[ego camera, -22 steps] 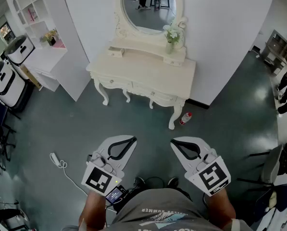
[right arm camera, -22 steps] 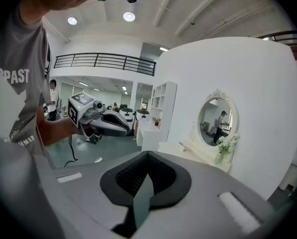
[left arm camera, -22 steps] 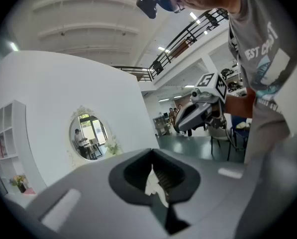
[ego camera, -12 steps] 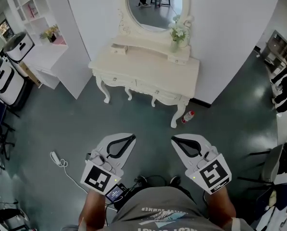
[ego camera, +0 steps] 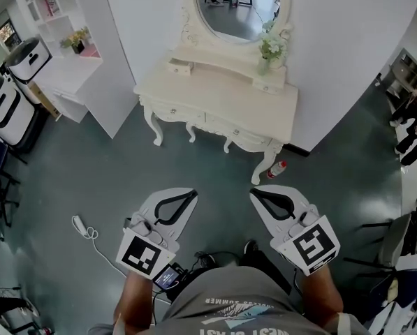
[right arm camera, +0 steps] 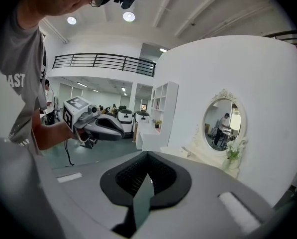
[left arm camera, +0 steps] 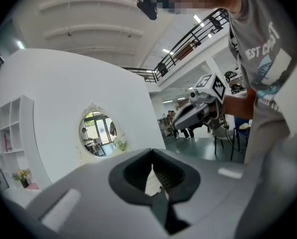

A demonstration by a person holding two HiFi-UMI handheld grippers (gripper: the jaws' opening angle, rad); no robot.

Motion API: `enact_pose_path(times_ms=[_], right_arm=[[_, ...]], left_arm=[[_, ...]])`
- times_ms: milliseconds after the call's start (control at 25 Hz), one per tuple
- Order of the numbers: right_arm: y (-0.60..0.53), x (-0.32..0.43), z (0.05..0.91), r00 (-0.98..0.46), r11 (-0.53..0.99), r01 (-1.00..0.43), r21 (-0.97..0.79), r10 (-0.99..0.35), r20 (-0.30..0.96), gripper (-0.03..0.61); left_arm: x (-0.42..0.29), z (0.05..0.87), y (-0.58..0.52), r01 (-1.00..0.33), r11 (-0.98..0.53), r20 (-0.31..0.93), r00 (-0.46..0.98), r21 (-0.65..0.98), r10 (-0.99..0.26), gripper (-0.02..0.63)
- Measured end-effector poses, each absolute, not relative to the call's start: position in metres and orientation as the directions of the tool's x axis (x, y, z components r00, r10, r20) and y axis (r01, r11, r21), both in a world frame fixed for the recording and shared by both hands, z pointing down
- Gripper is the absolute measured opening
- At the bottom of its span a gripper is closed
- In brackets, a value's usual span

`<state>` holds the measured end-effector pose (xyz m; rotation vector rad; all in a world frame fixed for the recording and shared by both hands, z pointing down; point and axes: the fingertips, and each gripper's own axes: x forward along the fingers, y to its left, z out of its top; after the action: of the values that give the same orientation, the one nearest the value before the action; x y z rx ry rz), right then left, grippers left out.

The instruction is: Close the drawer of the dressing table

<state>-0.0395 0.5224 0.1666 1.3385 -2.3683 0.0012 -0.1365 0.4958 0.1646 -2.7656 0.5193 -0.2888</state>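
- Standing well back from the dressing table (ego camera: 222,107), which sits at 12 o'clock in the head view. Both tongs hover over the floor, well apart from it.
- Left gripper (ego camera: 186,202): jaws together, nothing between them. Right gripper (ego camera: 258,198): likewise closed and empty.
- Target, by my judgement: the small drawer (ego camera: 181,67) on the raised shelf, at 11 o'clock of the tabletop, seems to stick out slightly. The front drawers look flush, though I cannot be sure from this range.
- Risk: choosing the wrong drawer, because the gap is barely readable from here.
- Risk: the flower vase (ego camera: 266,54) stands at 1 o'clock on the shelf, and a wide swing could tip it.
- Risk: a bottle (ego camera: 276,169) lies just beside the front leg at 1 o'clock, so stepping in carelessly could kick it.
- Risk: an off-centre push could skew the drawer and jam it.
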Motion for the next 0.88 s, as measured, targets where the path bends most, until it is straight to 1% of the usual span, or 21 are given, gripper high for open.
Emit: enact_pose_path(times_ms=[200,440,880], right_arm=[[0.487,-0.032,0.169,-0.475,0.564,-0.801,0.198,-0.802,0.363,0.002],[0.433,-0.024,0.171,-0.556,0.627,-0.76,0.17,-0.763,0.33,0.001],[0.322,0.018,0.184,-0.676,0.742,-0.653,0.152,-0.662,0.323,0.002]], left_arm=[[-0.132,0.169,0.47,-0.35,-0.879,0.149,0.899,-0.324,-0.413,0.003],[-0.128,0.177,0.432,-0.424,-0.843,0.183,0.848,-0.331,-0.498,0.003],[-0.081,0.185,0.347,-0.536,-0.775,0.206,0.761,-0.335,-0.615,0.003]])
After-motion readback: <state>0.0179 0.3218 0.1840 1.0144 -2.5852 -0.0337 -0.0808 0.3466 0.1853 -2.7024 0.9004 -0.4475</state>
